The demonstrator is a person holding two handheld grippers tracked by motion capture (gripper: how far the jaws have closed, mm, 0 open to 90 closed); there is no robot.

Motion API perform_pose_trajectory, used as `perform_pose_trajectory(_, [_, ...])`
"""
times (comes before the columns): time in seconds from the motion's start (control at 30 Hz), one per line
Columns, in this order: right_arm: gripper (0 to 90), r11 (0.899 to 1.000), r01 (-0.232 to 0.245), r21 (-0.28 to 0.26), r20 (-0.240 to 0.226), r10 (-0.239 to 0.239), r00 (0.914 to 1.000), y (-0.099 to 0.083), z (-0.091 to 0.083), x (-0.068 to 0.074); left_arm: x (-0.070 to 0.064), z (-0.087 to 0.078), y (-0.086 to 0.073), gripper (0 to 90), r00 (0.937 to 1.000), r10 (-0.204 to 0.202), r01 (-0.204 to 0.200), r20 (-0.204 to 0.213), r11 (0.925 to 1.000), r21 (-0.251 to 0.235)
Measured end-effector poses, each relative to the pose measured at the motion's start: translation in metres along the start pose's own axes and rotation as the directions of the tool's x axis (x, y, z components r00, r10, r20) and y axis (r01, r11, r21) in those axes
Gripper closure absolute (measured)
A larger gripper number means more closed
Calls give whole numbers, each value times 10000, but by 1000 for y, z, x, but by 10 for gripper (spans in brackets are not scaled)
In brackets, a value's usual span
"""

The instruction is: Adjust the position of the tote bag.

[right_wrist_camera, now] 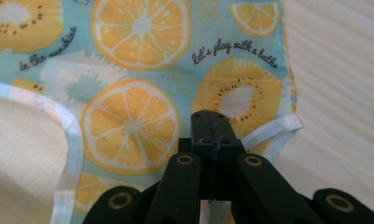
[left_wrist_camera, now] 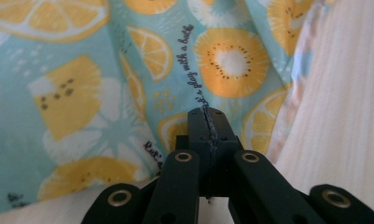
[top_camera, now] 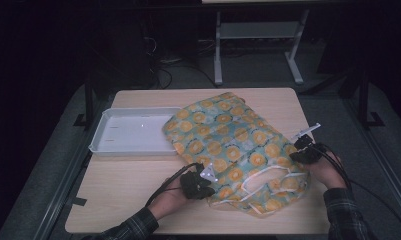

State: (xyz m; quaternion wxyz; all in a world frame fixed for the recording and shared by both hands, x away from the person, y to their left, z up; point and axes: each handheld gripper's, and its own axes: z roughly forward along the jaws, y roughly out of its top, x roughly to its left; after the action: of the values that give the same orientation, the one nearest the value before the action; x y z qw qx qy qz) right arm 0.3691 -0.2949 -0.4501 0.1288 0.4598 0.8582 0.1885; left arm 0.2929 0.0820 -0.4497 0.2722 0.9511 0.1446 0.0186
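A light-blue garment (top_camera: 228, 145) printed with orange citrus slices and kiwi halves lies spread on the wooden table (top_camera: 123, 195), its white-trimmed openings toward the near edge. My left gripper (top_camera: 212, 186) sits at the garment's near-left edge. In the left gripper view the garment (left_wrist_camera: 82, 93) creases toward the left gripper (left_wrist_camera: 208, 114), whose jaws are shut on the fabric. My right gripper (top_camera: 296, 154) is at the garment's right edge. In the right gripper view the right gripper (right_wrist_camera: 209, 116) is shut over the white hem (right_wrist_camera: 273, 133) of the flat garment (right_wrist_camera: 128, 121).
A shallow white tray (top_camera: 100, 145) stands at the table's left, and the garment's far-left corner overlaps its right end. Bare wood lies along the near-left of the table. A metal stand (top_camera: 218, 55) and cables are on the dark floor behind.
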Motion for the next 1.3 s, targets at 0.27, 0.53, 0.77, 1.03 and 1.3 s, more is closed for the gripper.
perform_pose_trajectory(0.27, [898,9998,177,60,-143,-176,9997,-13,-8,14,15,-9,-12,900,9989,-232,235,-418,9997,71])
perform_pose_trajectory(0.53, [898,9994,331,111,-166,-329,9993,-24,-15,31,30,-14,-18,900,9957,-444,456,-815,9989,124])
perform_pose_trajectory(0.77, [897,9989,471,74,-347,-468,9983,-40,-24,47,46,-15,-19,900,9926,-514,538,-1097,9984,192])
perform_pose_trajectory(1.03, [897,9959,902,59,-518,-898,9946,-49,-30,68,58,-20,-26,900,9896,-754,779,-1223,9968,166])
perform_pose_trajectory(1.3, [897,9881,1536,-38,-905,-1533,9840,-52,-33,93,67,-29,-37,900,9845,-810,870,-1557,9957,316])
